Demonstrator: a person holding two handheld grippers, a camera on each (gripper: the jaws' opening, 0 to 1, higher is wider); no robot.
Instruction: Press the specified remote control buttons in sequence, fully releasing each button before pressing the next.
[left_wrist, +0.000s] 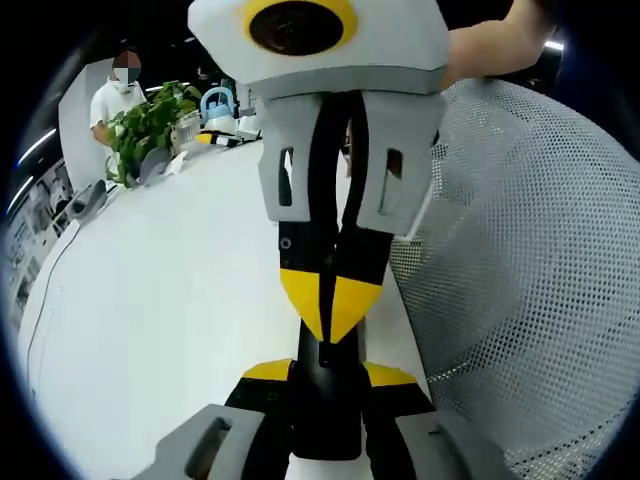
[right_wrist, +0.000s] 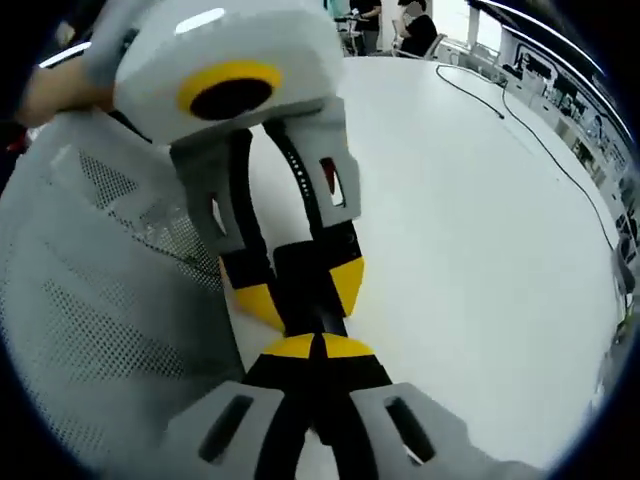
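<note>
We find the black remote control held above the edge of the white table, clamped across its width by the left gripper. The right gripper has its jaws together, yellow tips down on the remote's face. Which button they meet, we cannot tell. In the right gripper view the right gripper meets the remote just beside the left gripper. A white mesh chair back stands alongside. A potted plant sits at the table's far end, well apart.
</note>
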